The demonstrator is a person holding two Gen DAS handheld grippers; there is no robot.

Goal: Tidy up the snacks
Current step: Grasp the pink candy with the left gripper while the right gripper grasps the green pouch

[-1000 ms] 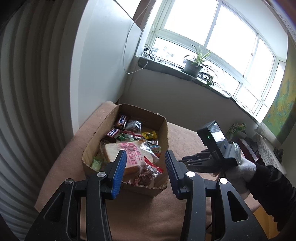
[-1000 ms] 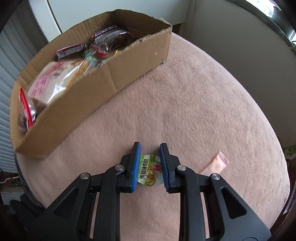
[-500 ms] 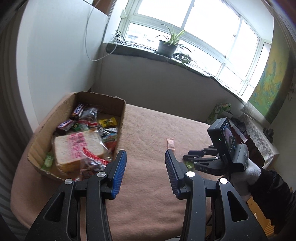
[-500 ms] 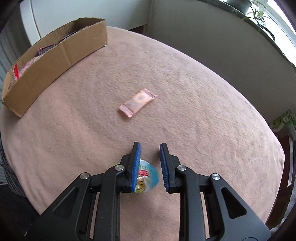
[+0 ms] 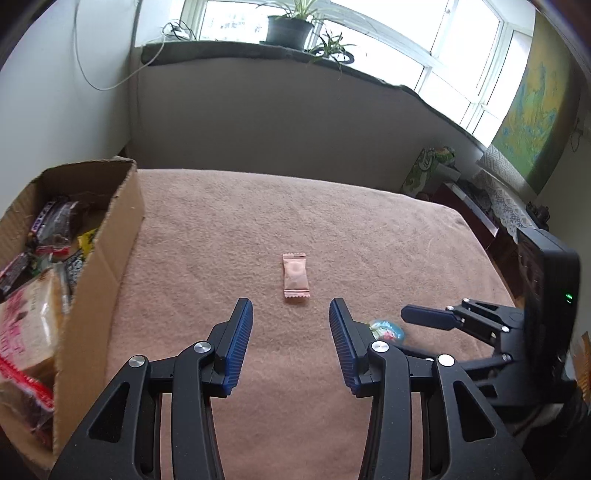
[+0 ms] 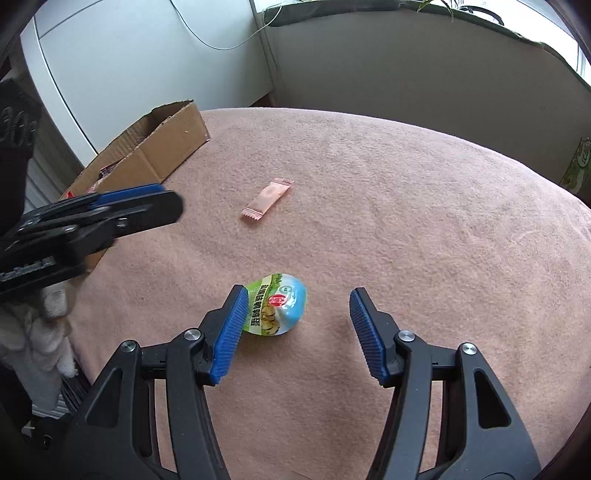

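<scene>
left gripper (image 5: 291,343) is gaping wide, near the pink candy (image 5: 294,277) | right gripper (image 6: 295,328) is gaping wide, green snack (image 6: 277,309) lying by its left finger | box (image 5: 99,251) is sitting left of the candy

Looking like a home, probably a bedroom: potted plants (image 5: 287,28) sitting on the windowsill (image 5: 236,51), pink blanket (image 5: 332,229) covering what seems a bed.

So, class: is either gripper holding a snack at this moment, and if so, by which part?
Nothing is held. The right gripper is open, the green-and-blue packet lying beside its left finger. The left gripper is open too, short of the pink sachet.
</scene>
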